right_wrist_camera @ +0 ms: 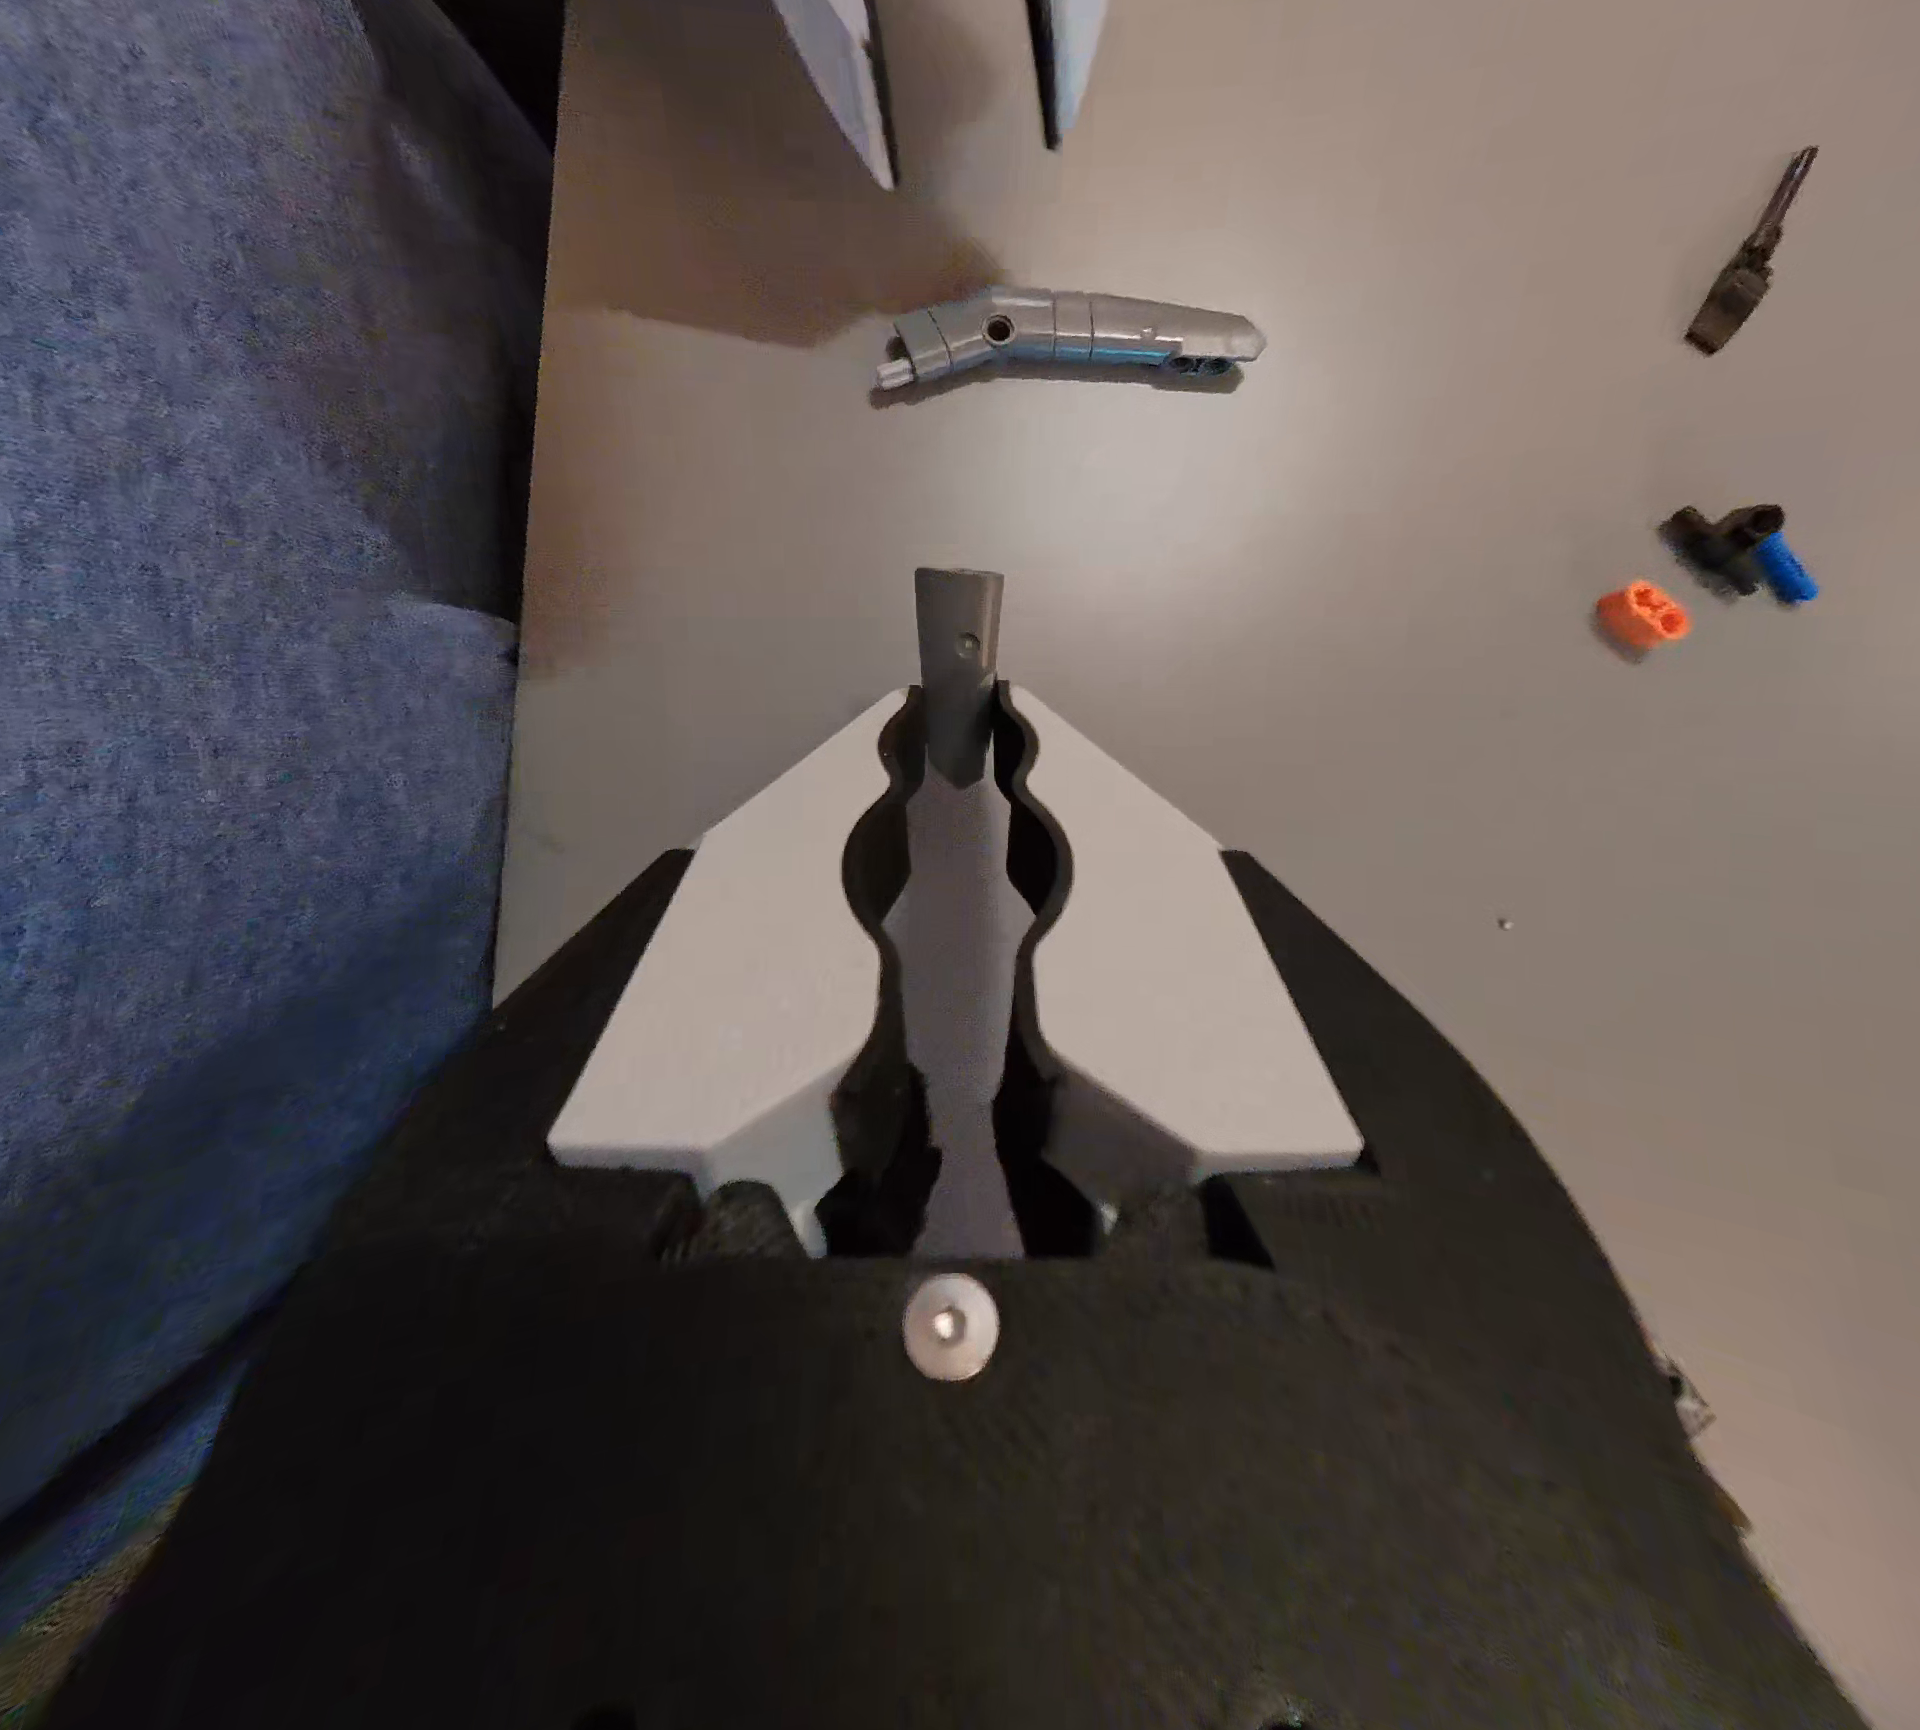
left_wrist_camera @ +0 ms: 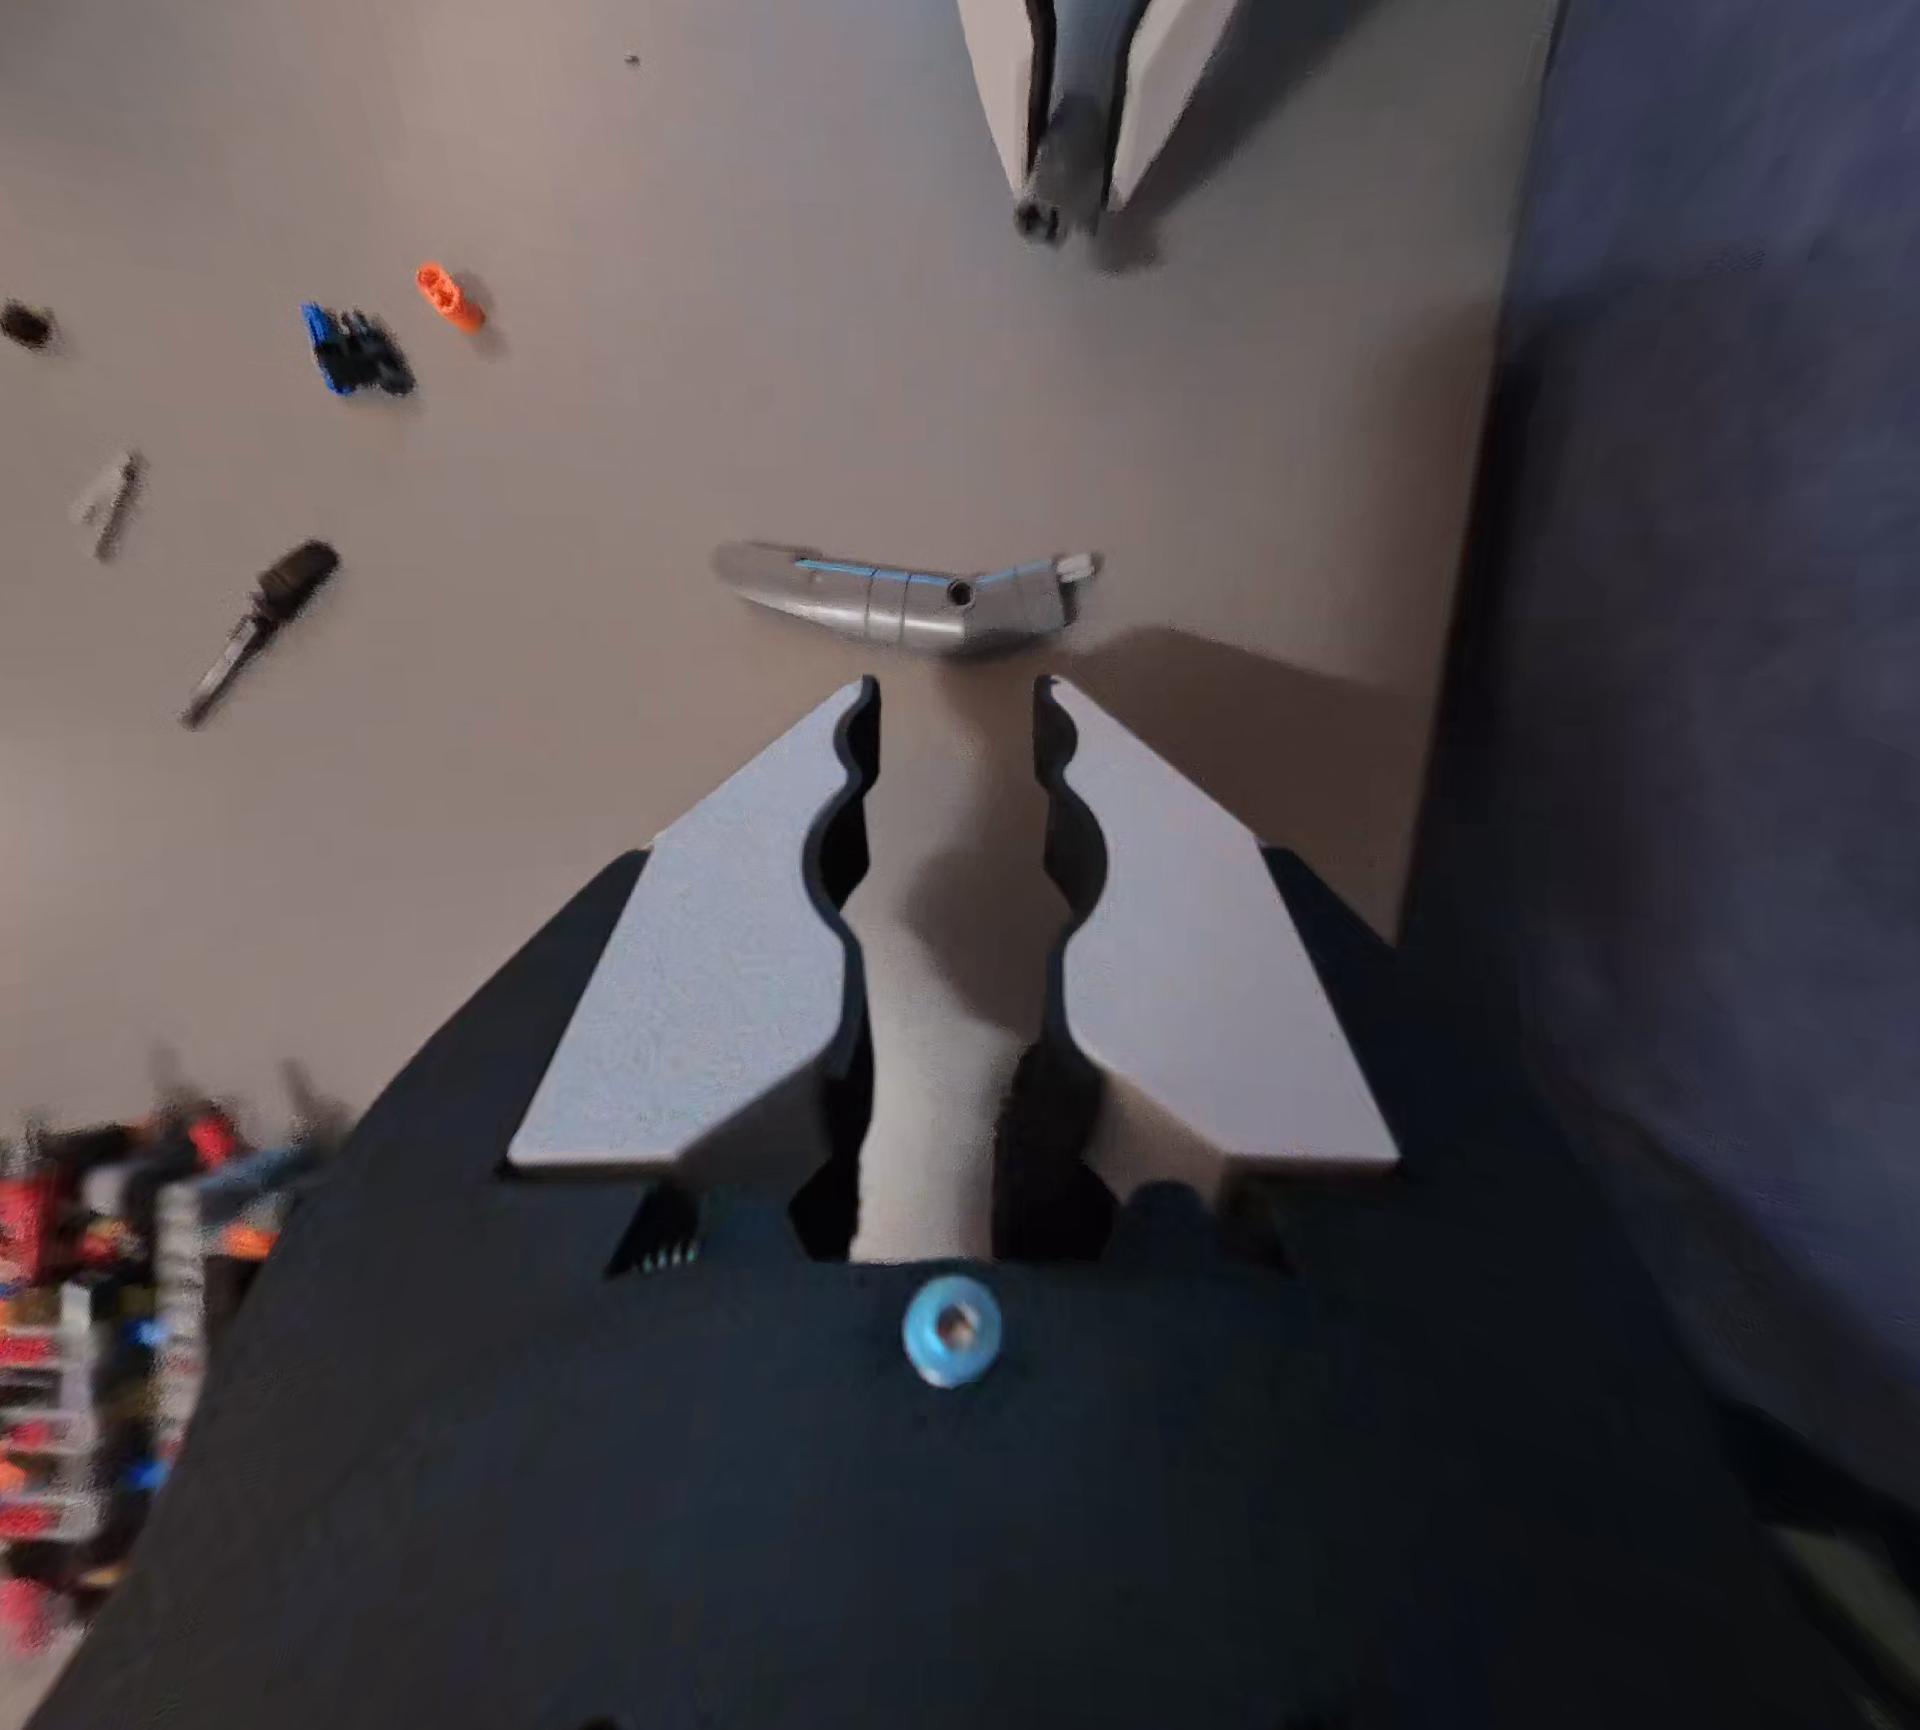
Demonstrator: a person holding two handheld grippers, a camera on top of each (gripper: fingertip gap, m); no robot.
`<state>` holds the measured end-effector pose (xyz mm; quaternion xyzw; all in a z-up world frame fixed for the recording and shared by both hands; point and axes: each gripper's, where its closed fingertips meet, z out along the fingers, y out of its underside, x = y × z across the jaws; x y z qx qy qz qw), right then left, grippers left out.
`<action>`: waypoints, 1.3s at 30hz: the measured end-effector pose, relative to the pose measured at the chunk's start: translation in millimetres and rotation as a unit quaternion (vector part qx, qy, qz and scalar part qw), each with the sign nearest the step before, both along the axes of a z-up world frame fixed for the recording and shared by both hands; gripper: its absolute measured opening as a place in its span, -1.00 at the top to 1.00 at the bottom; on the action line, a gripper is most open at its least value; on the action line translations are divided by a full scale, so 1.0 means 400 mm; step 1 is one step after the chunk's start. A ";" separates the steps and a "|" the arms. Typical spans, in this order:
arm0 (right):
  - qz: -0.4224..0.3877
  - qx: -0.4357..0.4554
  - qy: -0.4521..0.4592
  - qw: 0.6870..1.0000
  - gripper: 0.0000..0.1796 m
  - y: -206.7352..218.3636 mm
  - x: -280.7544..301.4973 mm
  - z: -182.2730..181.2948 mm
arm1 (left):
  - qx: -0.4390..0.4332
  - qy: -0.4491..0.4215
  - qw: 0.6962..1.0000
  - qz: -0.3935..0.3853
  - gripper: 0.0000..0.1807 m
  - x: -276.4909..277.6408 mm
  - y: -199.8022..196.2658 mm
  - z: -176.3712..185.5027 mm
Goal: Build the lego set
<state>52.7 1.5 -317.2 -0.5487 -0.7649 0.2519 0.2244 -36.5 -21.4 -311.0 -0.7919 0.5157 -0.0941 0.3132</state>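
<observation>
A grey bent lego assembly [left_wrist_camera: 904, 602] lies on the beige table just beyond my left gripper [left_wrist_camera: 956, 693], which is open and empty. It also shows in the right wrist view [right_wrist_camera: 1070, 338], between the two grippers. My right gripper [right_wrist_camera: 956, 693] is shut on a dark grey lego piece [right_wrist_camera: 958, 652] whose end sticks out past the fingertips. In the left wrist view the right gripper [left_wrist_camera: 1060, 210] comes in from the top with that dark piece [left_wrist_camera: 1055, 210] at its tip. The left gripper [right_wrist_camera: 966, 153] shows open at the top of the right wrist view.
Loose pieces lie on the table: an orange connector [left_wrist_camera: 452, 296] [right_wrist_camera: 1642, 618], a black and blue piece [left_wrist_camera: 358, 350] [right_wrist_camera: 1745, 550], a dark axle piece [left_wrist_camera: 260, 626] [right_wrist_camera: 1756, 257], a light grey piece [left_wrist_camera: 109, 501]. A blurred pile of parts [left_wrist_camera: 94, 1285] sits lower left. Blue fabric [right_wrist_camera: 229, 537] borders the table edge. Across from one pair of fingers to the other is roughly 10 cm. The orange connector [left_wrist_camera: 452, 296] is about 15 cm from both grippers' fingertips. The right camera catches it too, in the right wrist view [right_wrist_camera: 1641, 610].
</observation>
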 end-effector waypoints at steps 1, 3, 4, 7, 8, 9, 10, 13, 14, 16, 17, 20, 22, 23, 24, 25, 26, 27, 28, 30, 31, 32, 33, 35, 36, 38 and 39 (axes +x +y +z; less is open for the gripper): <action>-0.002 -0.009 -0.004 1.000 0.89 -0.004 0.000 -0.001 | 0.016 0.030 0.999 -0.024 0.70 -0.003 0.008 -0.012; -0.003 -0.022 -0.006 1.000 0.89 -0.010 0.001 -0.002 | 0.072 0.083 0.991 -0.077 0.65 -0.003 0.031 -0.018; -0.003 -0.030 -0.010 0.999 0.89 -0.014 0.004 -0.004 | 0.096 0.083 0.987 -0.103 0.63 0.011 0.039 -0.007; -0.004 -0.044 -0.019 0.999 0.89 -0.019 0.012 -0.013 | 0.102 0.101 0.973 -0.179 0.62 0.041 0.040 -0.002; -0.005 -0.047 -0.023 0.999 0.89 -0.021 0.014 -0.016 | 0.093 0.117 0.970 -0.192 0.62 0.038 0.044 -0.014; -0.005 -0.051 -0.024 0.998 0.89 -0.022 0.016 -0.018 | 0.084 0.128 0.967 -0.204 0.64 0.033 0.046 -0.027; -0.006 -0.058 -0.023 0.998 0.88 -0.025 0.017 -0.019 | 0.069 0.126 0.965 -0.218 0.66 0.033 0.041 -0.038; -0.010 -0.078 -0.023 0.997 0.89 -0.027 0.019 -0.025 | 0.042 0.104 0.967 -0.226 0.72 0.044 0.042 -0.042; -0.011 -0.082 -0.024 0.996 0.89 -0.027 0.020 -0.026 | 0.031 0.098 0.969 -0.225 0.74 0.049 0.040 -0.044; -0.017 -0.086 -0.029 0.996 0.88 -0.021 0.023 -0.030 | 0.017 0.084 0.975 -0.206 0.80 0.064 0.041 -0.047; -0.017 -0.089 -0.029 0.995 0.88 -0.020 0.024 -0.029 | 0.014 0.075 0.978 -0.195 0.83 0.075 0.042 -0.048; -0.017 -0.089 -0.034 0.995 0.88 -0.013 0.027 -0.029 | -0.001 0.044 0.991 -0.125 0.82 0.100 0.059 -0.049; -0.015 -0.087 -0.039 0.995 0.88 -0.008 0.029 -0.029 | -0.004 0.041 0.993 -0.108 0.75 0.095 0.063 -0.044; -0.019 -0.085 -0.043 0.995 0.88 -0.002 0.028 -0.029 | -0.008 0.037 0.994 -0.107 0.73 0.093 0.060 -0.040; -0.018 -0.083 -0.046 0.995 0.88 0.000 0.027 -0.028 | -0.013 0.033 0.994 -0.102 0.70 0.091 0.059 -0.038; -0.016 -0.083 -0.050 0.995 0.88 0.001 0.026 -0.027 | -0.023 0.031 0.994 -0.101 0.68 0.090 0.054 -0.041; -0.017 -0.080 -0.058 0.995 0.88 0.005 0.024 -0.029 | -0.033 0.032 0.993 -0.107 0.68 0.090 0.045 -0.047; -0.020 -0.078 -0.067 0.995 0.88 0.010 0.023 -0.031 | -0.033 0.029 0.993 -0.110 0.71 0.093 0.042 -0.049; -0.017 -0.080 -0.070 0.994 0.88 0.010 0.019 -0.030 | -0.033 0.026 0.993 -0.110 0.73 0.096 0.042 -0.050; -0.020 -0.092 -0.088 0.992 0.88 0.009 0.014 -0.031 | -0.032 0.020 0.994 -0.104 0.83 0.096 0.048 -0.051; -0.022 -0.097 -0.098 0.990 0.88 0.010 0.012 -0.031 | -0.035 0.014 0.994 -0.102 0.83 0.096 0.049 -0.052; -0.023 -0.099 -0.106 0.989 0.88 0.010 0.009 -0.031 | -0.039 0.007 0.994 -0.100 0.83 0.096 0.049 -0.052; -0.022 -0.102 -0.116 0.988 0.88 0.010 0.007 -0.031 | -0.043 -0.001 0.994 -0.097 0.83 0.096 0.050 -0.052; -0.027 -0.105 -0.137 0.985 0.88 0.010 0.002 -0.031 | -0.045 -0.012 0.995 -0.093 0.83 0.096 0.050 -0.052; -0.024 -0.105 -0.151 0.983 0.88 0.008 0.001 -0.031 | -0.039 -0.012 0.995 -0.093 0.83 0.095 0.051 -0.052; -0.019 -0.084 -0.169 0.982 0.88 0.012 -0.003 -0.033 | -0.033 -0.015 0.995 -0.091 0.84 0.092 0.054 -0.051; -0.017 -0.075 -0.175 0.982 0.88 0.013 -0.006 -0.034 | -0.039 -0.020 0.995 -0.090 0.84 0.093 0.053 -0.051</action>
